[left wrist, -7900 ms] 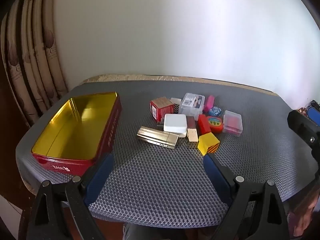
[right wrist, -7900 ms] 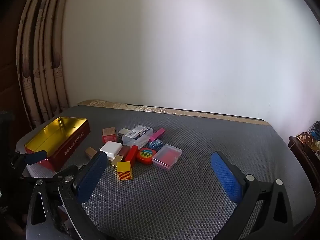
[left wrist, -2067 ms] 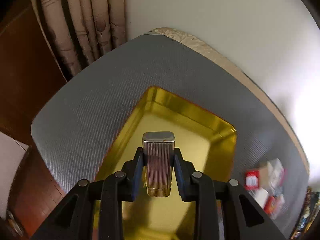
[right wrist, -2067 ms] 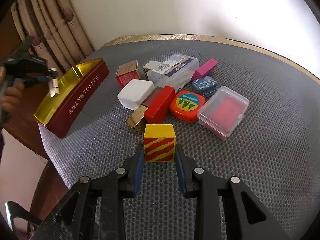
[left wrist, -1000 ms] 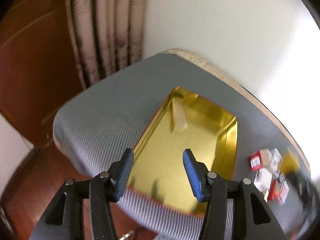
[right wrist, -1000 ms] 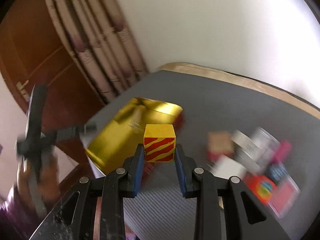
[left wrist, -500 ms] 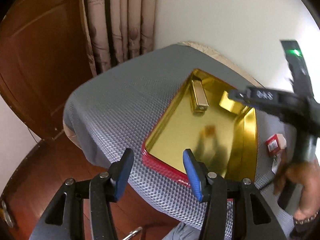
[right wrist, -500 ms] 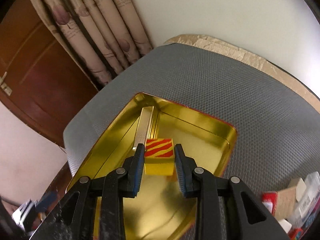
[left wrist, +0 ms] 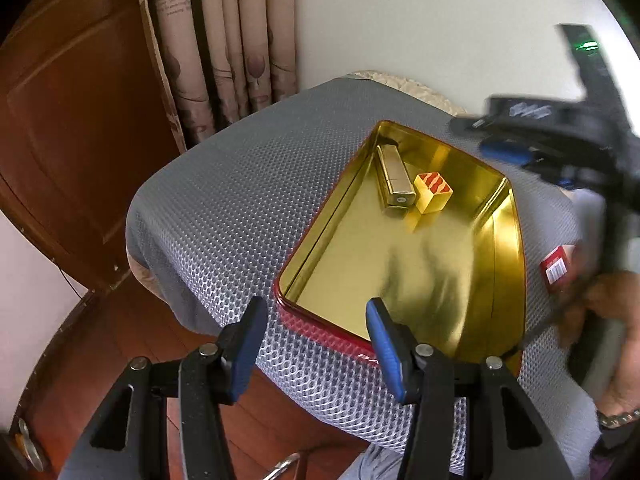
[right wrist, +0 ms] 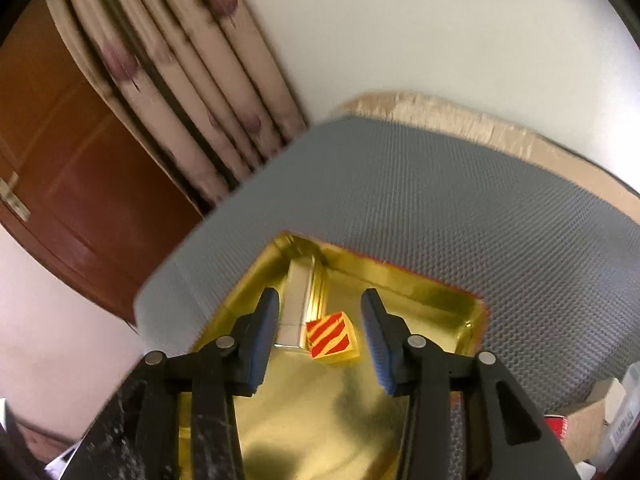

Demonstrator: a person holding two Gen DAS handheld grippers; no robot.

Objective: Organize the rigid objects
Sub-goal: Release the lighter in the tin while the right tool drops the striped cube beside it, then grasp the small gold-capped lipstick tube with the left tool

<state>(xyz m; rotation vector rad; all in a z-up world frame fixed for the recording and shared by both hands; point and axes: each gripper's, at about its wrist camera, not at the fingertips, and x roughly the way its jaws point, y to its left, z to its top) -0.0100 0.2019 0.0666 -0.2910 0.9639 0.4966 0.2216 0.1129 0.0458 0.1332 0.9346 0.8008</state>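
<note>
A red tin with a gold inside (left wrist: pixel 500 240) (right wrist: pixel 400 280) sits on the grey mat. In its far corner lie a ribbed metal case (left wrist: pixel 394 180) (right wrist: pixel 298 304) and, right beside it, a yellow cube with red stripes (left wrist: pixel 433 192) (right wrist: pixel 331 334). My right gripper (right wrist: pixel 320 338) hovers over the cube with its jaws opening; the pads stand clear of the cube, which rests on the tin floor. In the left wrist view the right gripper (left wrist: pixel 516 156) shows blurred above the tin's far side. My left gripper (left wrist: pixel 316 338) is open and empty at the tin's near corner.
A red and white box (left wrist: pixel 556 268) (right wrist: pixel 562 426) and other small boxes lie on the mat (left wrist: pixel 240 208) right of the tin. A person's hand (left wrist: pixel 612 300) grips the right tool. A curtain (left wrist: pixel 224 40) and wooden door (left wrist: pixel 80 120) stand beyond the table's left edge.
My right gripper carried the striped cube over the tin, lowered it beside the metal case and let go; its jaws now stand wider. My left gripper sank slightly toward the tin's near corner.
</note>
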